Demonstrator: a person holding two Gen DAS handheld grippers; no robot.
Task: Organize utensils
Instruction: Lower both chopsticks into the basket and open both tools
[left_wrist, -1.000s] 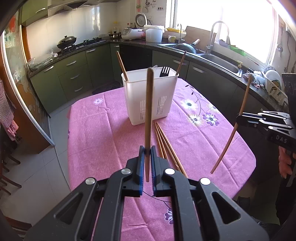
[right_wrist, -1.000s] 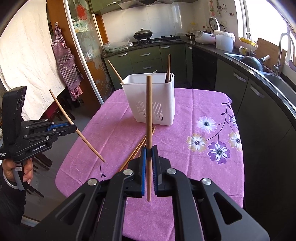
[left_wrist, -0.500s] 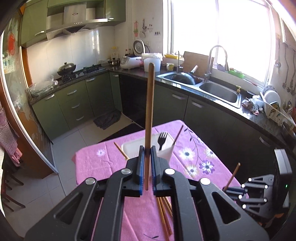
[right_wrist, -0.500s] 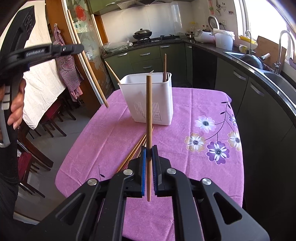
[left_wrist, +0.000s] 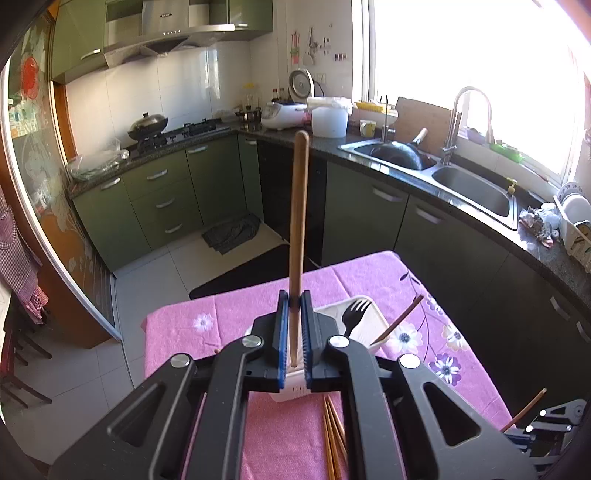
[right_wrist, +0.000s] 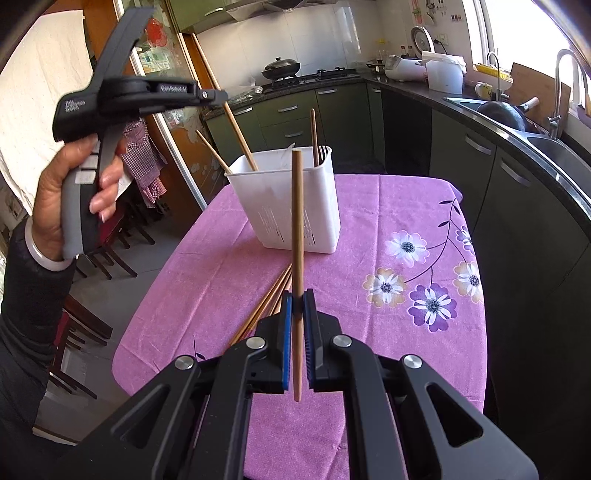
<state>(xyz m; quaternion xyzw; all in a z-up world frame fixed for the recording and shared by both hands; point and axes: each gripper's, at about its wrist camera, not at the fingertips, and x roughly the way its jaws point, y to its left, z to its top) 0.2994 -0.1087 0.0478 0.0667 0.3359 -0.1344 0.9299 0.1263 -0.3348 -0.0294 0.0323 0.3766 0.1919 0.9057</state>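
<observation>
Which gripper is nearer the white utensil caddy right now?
Left. The left gripper is raised over the white utensil caddy, its chopstick angling down into it. The right gripper holds its own chopstick back at the near table edge, short of the caddy.

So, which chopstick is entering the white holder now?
The left gripper holds that chopstick, its lower end inside the white holder; the right gripper's stays away.
</observation>
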